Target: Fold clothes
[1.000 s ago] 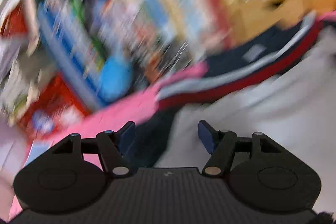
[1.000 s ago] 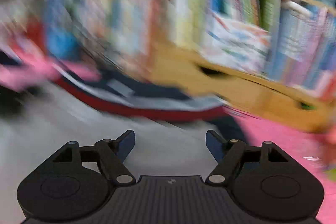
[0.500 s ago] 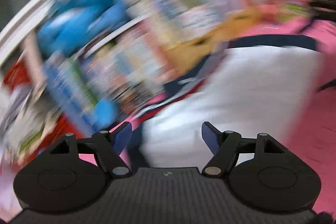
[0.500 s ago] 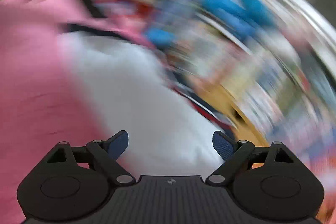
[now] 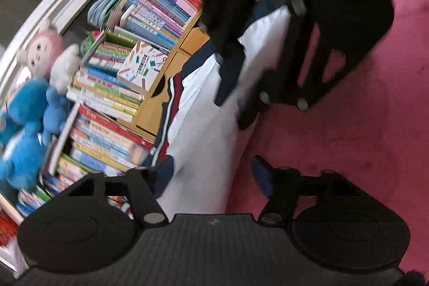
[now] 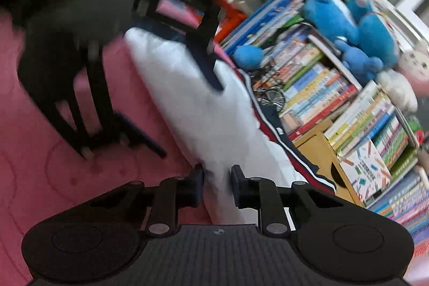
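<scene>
Both grippers have swung to opposite ends of the white garment (image 5: 203, 125); right gripper (image 6: 217, 185) has nearly closed on its edge, left gripper (image 5: 209, 173) gapes wide astride the other end.

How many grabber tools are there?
2. The left tool is open at one end of the white top; the right tool is shut on the other end.

A pink surface (image 5: 348, 141), faintly patterned, carries a white garment (image 5: 206, 125) with navy, red and white trim lying flat on it. The trimmed edge of the garment lies along the surface's far edge, against a wooden shelf unit (image 5: 158, 98) packed with books.
</scene>
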A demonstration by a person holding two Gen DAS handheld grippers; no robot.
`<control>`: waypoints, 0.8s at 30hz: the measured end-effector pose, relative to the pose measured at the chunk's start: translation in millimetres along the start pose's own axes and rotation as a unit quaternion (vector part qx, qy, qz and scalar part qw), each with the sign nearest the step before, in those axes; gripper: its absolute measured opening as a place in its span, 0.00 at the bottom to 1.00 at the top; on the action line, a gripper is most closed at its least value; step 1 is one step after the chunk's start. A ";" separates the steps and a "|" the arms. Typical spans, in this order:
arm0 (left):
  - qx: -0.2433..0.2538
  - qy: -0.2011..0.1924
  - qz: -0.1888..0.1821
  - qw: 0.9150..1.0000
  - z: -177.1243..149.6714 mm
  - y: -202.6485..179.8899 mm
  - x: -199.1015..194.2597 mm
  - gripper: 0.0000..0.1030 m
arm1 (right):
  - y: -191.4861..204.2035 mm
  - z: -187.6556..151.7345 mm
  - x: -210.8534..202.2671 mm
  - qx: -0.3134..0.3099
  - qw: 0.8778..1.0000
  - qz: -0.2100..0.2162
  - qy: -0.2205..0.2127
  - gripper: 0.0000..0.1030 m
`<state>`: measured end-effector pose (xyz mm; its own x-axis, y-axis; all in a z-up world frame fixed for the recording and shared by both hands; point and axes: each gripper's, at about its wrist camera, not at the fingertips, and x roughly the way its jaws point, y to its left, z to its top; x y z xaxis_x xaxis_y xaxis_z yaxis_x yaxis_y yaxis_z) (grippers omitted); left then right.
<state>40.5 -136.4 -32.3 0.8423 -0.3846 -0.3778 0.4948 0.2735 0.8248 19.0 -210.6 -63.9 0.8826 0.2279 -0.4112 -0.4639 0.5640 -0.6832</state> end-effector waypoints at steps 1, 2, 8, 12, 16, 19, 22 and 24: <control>-0.003 0.001 0.001 1.000 0.4 1.0 0.5 0.39 | -3.7 -0.5 -2.3 0.007 1.000 0.002 -0.003 0.22; -0.006 0.001 0.001 1.000 0.7 2.0 1.1 0.28 | -5.3 -1.6 -4.0 0.003 1.000 0.004 -0.004 0.22; -0.022 0.006 0.005 1.000 2.8 8.1 4.4 0.16 | 15.9 -8.9 2.6 -0.116 0.993 -0.026 -0.003 0.36; -0.023 0.008 0.007 1.000 3.3 8.6 8.1 0.18 | 24.8 -2.0 29.7 -0.163 0.986 -0.043 0.002 0.18; 0.010 -0.008 0.051 0.999 -1.5 -1.2 21.8 0.76 | 29.5 1.1 50.2 -0.192 0.980 -0.041 0.017 0.14; -0.014 0.020 0.024 0.999 -0.8 6.9 37.1 0.44 | 29.3 1.9 60.0 -0.199 0.979 -0.033 0.026 0.13; -0.025 0.062 -0.023 0.997 -5.7 10.4 47.6 0.08 | 22.5 0.2 61.9 -0.186 0.982 -0.027 0.029 0.11; -0.015 0.068 -0.026 0.997 -10.0 9.3 45.3 0.06 | 15.9 -2.3 62.2 -0.177 0.983 -0.027 0.032 0.10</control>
<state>85.4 -142.4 -46.0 0.8356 -0.2762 -0.4749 0.5429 0.2829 0.7907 66.4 -189.3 -101.7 0.9051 0.1495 -0.3980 -0.4243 0.2598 -0.8675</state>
